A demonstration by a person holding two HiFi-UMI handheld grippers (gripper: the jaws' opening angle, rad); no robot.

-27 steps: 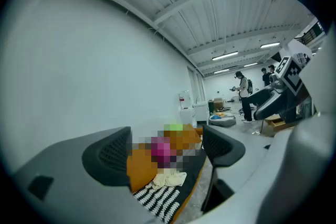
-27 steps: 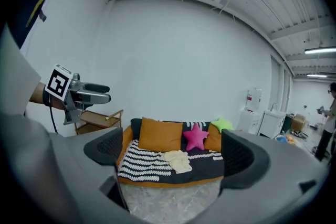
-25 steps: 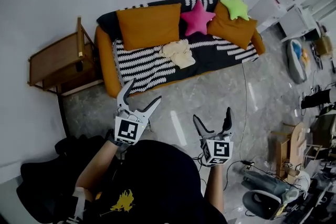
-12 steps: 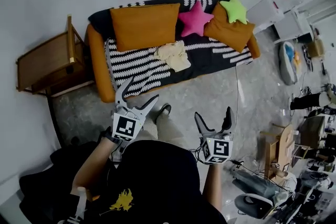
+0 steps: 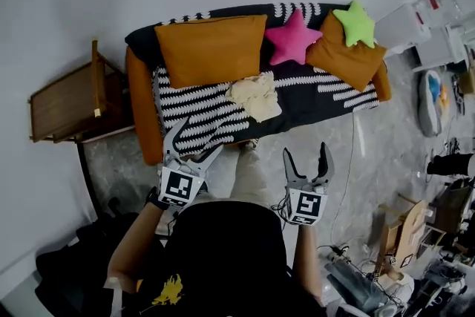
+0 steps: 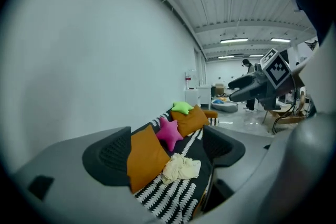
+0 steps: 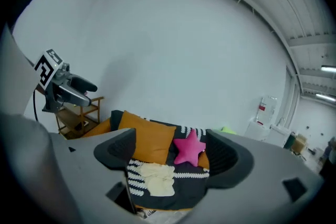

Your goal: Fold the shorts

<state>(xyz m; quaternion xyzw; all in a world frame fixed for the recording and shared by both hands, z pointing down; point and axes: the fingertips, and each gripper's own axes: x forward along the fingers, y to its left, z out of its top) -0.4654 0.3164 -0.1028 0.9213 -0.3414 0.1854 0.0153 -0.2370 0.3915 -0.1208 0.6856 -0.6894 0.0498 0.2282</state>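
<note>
Crumpled cream shorts (image 5: pixel 254 94) lie on the striped sofa (image 5: pixel 197 119), near the large orange cushion (image 5: pixel 210 50).

Crumpled, soft cream cloth shorts (image 5: pixel 254 95); sofa (image 5: pixel 202 106) in knitted-looking black-and-white cloth; side table (image 5: pixel 65 104) of brown wood; glossy, stone-look grey floor (image 5: pixel 386 139).

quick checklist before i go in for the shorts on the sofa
1. Shorts in view, crumpled on the sofa seat: ok.
2. Nothing lying on the shorts: ok.
3. Left gripper jaws apart, nothing between them: ok.
4. Right gripper jaws have just been closing somewhat, yet stand apart and empty: ok.
5. Grippers at the shorts: not ok, both short of them.
6. Waistband and leg ends found: cannot tell, too bunched.
</note>
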